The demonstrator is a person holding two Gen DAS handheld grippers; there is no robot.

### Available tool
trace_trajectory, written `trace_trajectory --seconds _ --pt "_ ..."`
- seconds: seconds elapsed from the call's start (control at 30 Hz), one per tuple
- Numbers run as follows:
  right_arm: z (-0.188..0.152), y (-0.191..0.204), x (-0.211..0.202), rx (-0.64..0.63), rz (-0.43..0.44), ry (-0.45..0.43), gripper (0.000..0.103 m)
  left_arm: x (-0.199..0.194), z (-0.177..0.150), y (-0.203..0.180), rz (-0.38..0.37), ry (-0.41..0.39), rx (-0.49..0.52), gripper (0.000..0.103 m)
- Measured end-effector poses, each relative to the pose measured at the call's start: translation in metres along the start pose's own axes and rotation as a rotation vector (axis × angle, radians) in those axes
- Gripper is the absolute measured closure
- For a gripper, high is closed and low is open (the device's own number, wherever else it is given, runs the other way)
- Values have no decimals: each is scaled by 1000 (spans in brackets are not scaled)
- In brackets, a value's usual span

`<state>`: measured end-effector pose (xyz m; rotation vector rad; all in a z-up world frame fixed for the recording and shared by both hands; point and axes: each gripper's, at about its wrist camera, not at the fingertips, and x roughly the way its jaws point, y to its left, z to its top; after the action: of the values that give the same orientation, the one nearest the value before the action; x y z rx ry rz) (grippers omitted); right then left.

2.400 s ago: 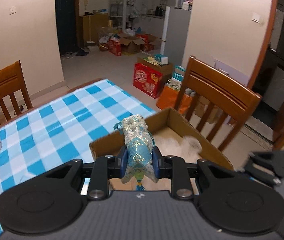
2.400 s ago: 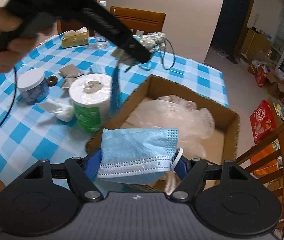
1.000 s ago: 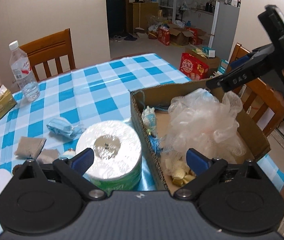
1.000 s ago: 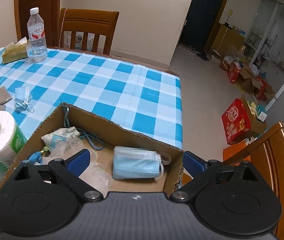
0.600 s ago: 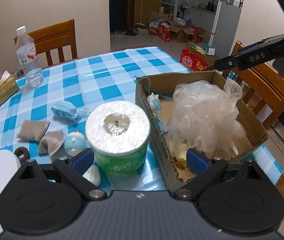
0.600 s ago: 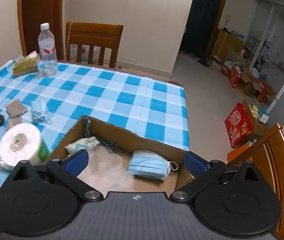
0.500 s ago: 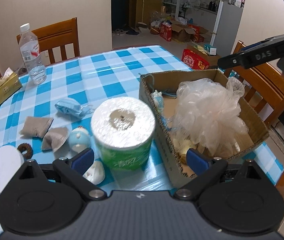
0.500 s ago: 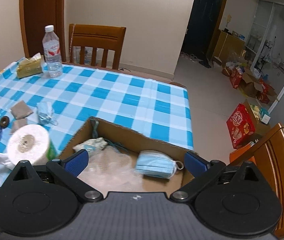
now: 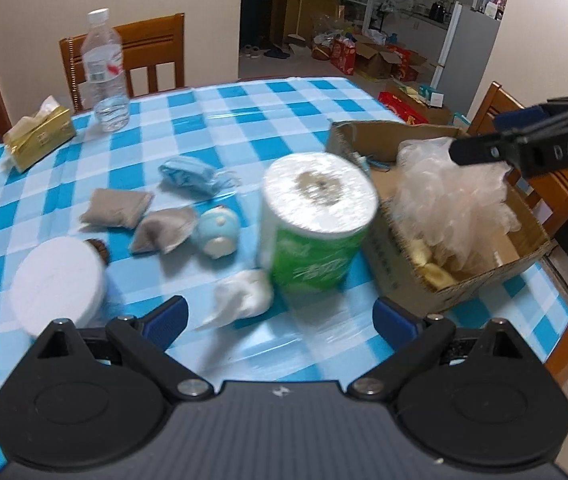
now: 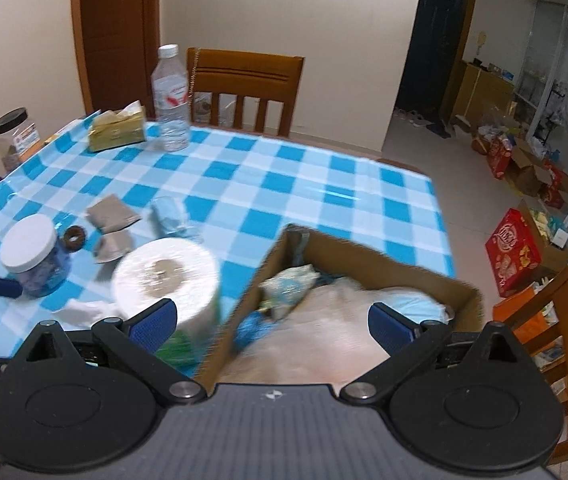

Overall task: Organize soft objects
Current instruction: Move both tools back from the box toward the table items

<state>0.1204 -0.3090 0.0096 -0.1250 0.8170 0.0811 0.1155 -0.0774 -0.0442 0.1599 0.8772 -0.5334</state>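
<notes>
A cardboard box (image 9: 412, 280) (image 10: 364, 256) stands at the table's right end. It holds a clear mesh puff (image 9: 452, 196) (image 10: 324, 340), an embroidered blue pouch (image 10: 288, 280) and a blue face mask (image 10: 416, 304). On the checked cloth lie another blue mask (image 9: 190, 176) (image 10: 168, 212), two grey pouches (image 9: 116, 208) (image 9: 164, 228), a small blue plush (image 9: 218, 230) and a white crumpled soft piece (image 9: 244, 296). My left gripper (image 9: 280, 316) is open and empty, just short of the white piece. My right gripper (image 10: 270, 322) is open and empty above the box's near-left corner.
A green-wrapped toilet roll (image 9: 320, 216) (image 10: 166, 272) stands against the box's left side. A white-lidded jar (image 9: 58, 280), a brown ring (image 10: 75, 238), a water bottle (image 9: 104, 76), a gold tissue pack (image 9: 38, 132) and a black-lidded jar (image 10: 14, 136) crowd the left. Wooden chairs ring the table.
Both grippers let go of their loads, and the pouch and the mask now lie in the box. Both have since drawn back and swung left toward the items on the cloth.
</notes>
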Motion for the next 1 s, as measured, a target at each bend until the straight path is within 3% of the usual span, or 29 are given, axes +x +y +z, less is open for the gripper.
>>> trace_trajectory --seconds 0.43,0.6,1.0 --pt "-20 108 22 42 45 47 0 -18 -31 75 42 33 41 5" --pt "-31 136 32 77 24 84 0 -20 -41 97 35 31 82 5" --pt "-42 135 34 55 -3 128 0 8 -43 83 -51 65 240 5"
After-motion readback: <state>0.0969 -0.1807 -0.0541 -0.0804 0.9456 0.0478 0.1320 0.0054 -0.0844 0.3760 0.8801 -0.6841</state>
